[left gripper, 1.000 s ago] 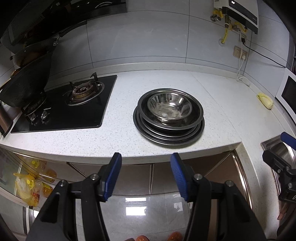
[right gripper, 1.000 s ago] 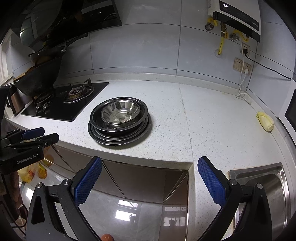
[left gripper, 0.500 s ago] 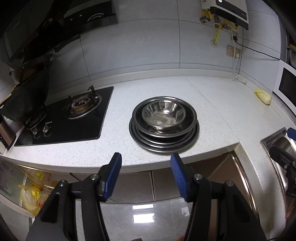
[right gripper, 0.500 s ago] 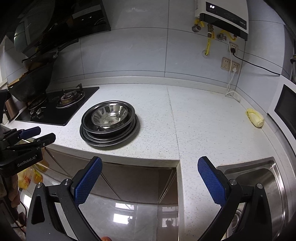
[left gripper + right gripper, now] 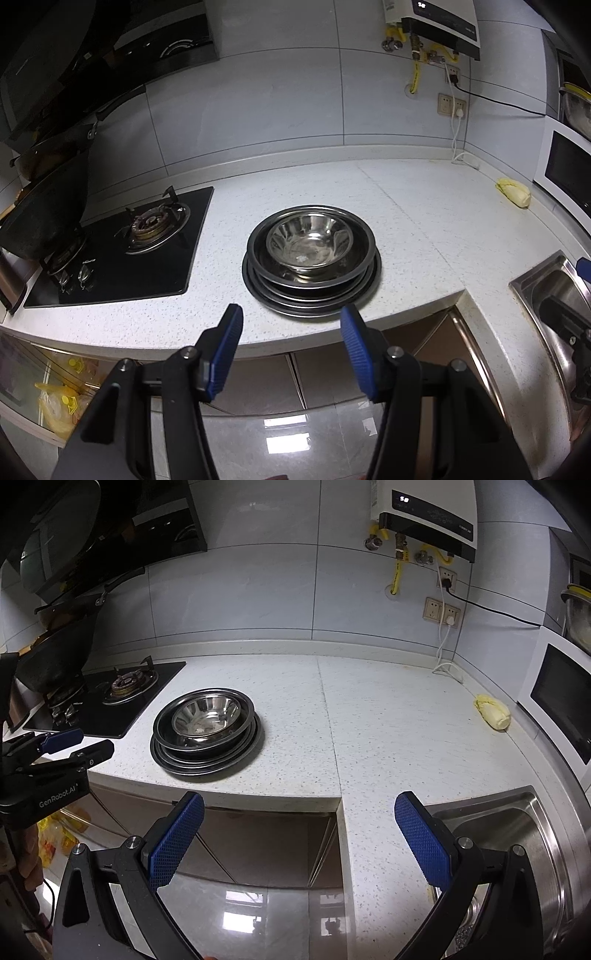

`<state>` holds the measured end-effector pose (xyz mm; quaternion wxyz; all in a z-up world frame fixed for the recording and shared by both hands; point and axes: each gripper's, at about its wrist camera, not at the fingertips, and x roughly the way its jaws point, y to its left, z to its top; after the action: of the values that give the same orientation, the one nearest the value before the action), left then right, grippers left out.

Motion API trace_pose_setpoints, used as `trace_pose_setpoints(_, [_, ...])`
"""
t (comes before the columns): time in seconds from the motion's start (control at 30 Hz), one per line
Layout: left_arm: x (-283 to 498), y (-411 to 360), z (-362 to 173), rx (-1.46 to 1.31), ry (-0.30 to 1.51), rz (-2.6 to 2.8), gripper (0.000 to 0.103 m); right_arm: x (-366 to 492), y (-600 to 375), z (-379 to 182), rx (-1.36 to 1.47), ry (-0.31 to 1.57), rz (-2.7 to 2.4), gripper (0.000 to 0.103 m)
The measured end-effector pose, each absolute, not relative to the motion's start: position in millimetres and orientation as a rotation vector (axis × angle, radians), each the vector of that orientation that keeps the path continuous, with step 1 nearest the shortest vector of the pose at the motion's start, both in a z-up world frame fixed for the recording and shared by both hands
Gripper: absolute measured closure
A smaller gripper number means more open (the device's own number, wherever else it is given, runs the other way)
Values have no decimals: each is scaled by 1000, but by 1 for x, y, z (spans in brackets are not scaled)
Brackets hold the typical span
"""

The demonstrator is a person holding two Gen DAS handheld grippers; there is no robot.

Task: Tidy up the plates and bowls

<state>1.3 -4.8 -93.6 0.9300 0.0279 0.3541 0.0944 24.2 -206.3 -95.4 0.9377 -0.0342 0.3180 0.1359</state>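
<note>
A stack of steel plates (image 5: 312, 301) with a shiny steel bowl (image 5: 308, 245) nested on top sits on the white speckled counter near its front edge. It also shows in the right wrist view (image 5: 205, 762), with the bowl (image 5: 205, 718) on top. My left gripper (image 5: 291, 336) is open and empty, held off the counter's front edge, just short of the stack. My right gripper (image 5: 299, 827) is open wide and empty, back from the counter, to the right of the stack. The left gripper (image 5: 74, 744) shows at the left of the right wrist view.
A black gas hob (image 5: 122, 251) with a dark wok (image 5: 44, 218) lies left of the stack. A steel sink (image 5: 509, 849) is at the right. A yellow cloth-like lump (image 5: 493, 712) lies by a white microwave (image 5: 561, 701). Cabinets and glossy floor are below.
Both grippers have drawn back and risen a little, so the counter and stack look smaller and farther. Both stay open and empty; the stack has not moved.
</note>
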Motion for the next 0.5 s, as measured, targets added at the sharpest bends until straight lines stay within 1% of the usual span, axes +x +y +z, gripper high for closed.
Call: trace_pose_setpoints(0.5, [3, 0, -95, 57, 730, 172, 50, 27, -196, -99, -80, 659, 284, 2])
